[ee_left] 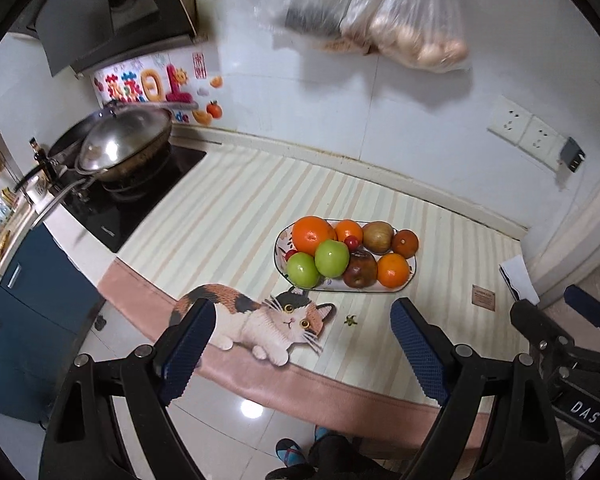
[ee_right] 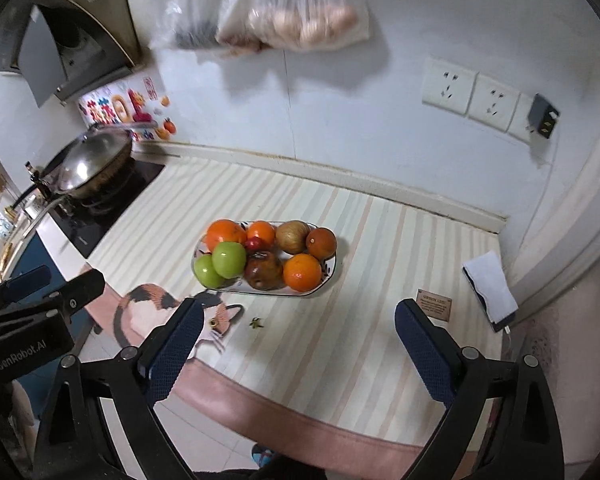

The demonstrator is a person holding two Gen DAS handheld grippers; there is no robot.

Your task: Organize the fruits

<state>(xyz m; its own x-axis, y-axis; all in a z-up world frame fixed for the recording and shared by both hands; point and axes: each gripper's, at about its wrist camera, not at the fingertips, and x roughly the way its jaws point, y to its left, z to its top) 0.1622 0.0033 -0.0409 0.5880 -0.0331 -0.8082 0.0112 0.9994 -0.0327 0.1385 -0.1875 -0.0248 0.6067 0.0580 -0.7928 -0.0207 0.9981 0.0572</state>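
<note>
Both grippers hang above the near edge of the counter, tilted steeply down toward it. The left gripper (ee_left: 302, 344) has its blue-padded jaws spread wide with nothing between them; the right gripper (ee_right: 298, 346) is likewise released and empty, its jaws wide apart. They sit side by side, each showing in the edge of the other's view.

The oval fruit plate (ee_left: 410, 280) rests on the striped mat (ee_left: 228, 216), past the grippers and about mid-depth on the counter. Its long axis runs left to right, slightly slanted. On it lie a large orange (ee_left: 313, 235), two green apples (ee_left: 318, 262) touching each other at the near left, a dark reddish apple (ee_left: 360, 269), another orange (ee_left: 393, 270) at the near right, a brown fruit (ee_left: 378, 237) at the far side, and a small red fruit (ee_left: 352, 242) in the middle.

The left view alone shows the whole cat picture (ee_left: 256, 320) on the mat and the person's shoes (ee_left: 290, 450) on the floor below. The right view shows more of the white phone-like object (ee_right: 490, 286) at the right end of the counter. Both show the lidded wok (ee_right: 86, 166) on the stove, far left.
</note>
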